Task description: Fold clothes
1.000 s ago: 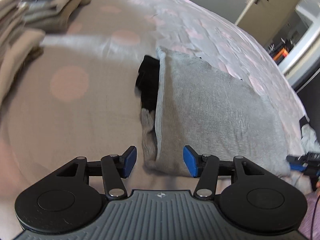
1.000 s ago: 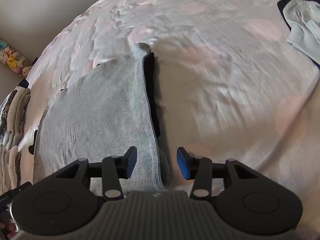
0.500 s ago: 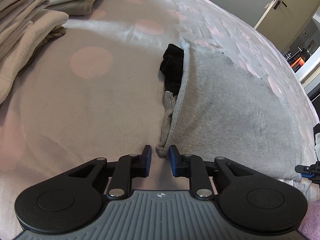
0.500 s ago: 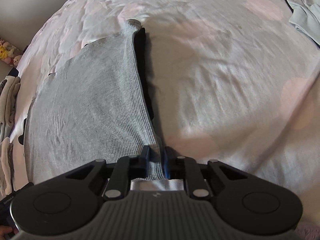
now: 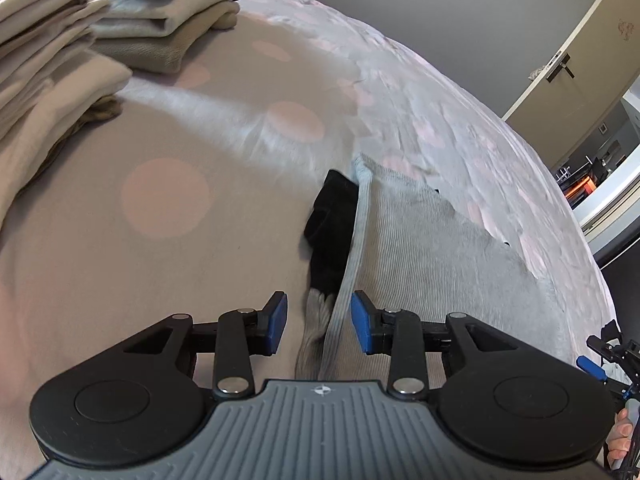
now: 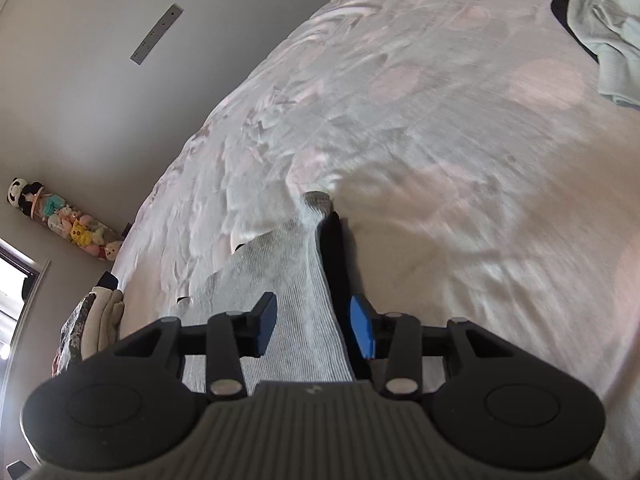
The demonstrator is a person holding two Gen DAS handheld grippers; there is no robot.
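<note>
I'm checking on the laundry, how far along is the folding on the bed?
Done: stacks of folded beige clothes sit on the bed. In hand: the grey ribbed garment lies partly folded over something black, with the left gripper and right gripper open astride its edge, gripping nothing. Left: finishing it, plus the pale crumpled garment.
</note>
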